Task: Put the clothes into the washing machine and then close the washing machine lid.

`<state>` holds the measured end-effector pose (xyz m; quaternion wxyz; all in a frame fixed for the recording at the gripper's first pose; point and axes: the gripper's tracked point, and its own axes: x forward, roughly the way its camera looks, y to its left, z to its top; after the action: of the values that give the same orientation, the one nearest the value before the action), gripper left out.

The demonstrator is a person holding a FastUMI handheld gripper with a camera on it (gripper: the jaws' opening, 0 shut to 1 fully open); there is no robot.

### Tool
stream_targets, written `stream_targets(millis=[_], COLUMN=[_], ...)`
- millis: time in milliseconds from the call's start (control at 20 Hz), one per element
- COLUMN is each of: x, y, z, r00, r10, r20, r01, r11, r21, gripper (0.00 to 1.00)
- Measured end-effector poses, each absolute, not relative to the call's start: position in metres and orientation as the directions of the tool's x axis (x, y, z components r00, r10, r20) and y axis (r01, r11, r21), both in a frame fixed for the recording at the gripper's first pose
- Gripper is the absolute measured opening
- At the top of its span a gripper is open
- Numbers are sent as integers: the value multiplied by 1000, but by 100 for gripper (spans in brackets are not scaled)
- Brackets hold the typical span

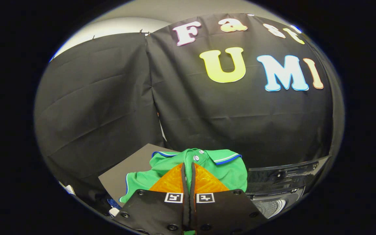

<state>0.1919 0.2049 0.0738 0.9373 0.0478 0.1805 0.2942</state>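
Gripper [188, 169] clamped on green polo shirt [207, 166], fingers nearly together with a fold of cloth pinched between them.
Shirt hung bunched around and just beyond the fingers, collar and buttons up, over a dark board [126, 169]. Washing machine [282, 186] sat beside the shirt, lid raised, drum [271, 207] partly cut off, contents not discernible.

The scene is viewed from a fisheye camera carried on the gripper [188, 169], aimed forward along its fingers [171, 182], which are closed on the green shirt [227, 169] at close range. The booth's black cloth wall [109, 104] is faced squarely, not far off. The washer [279, 186] is seen low, just right of the fingers.
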Motion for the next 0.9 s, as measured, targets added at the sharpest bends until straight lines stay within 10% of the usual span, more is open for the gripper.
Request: stream_targets(millis=[900], x=[212], y=[27], z=[44], r00=[867], r10=[393], r20=[-307], r01=[-353], r11=[918], r21=[179], gripper=[1])
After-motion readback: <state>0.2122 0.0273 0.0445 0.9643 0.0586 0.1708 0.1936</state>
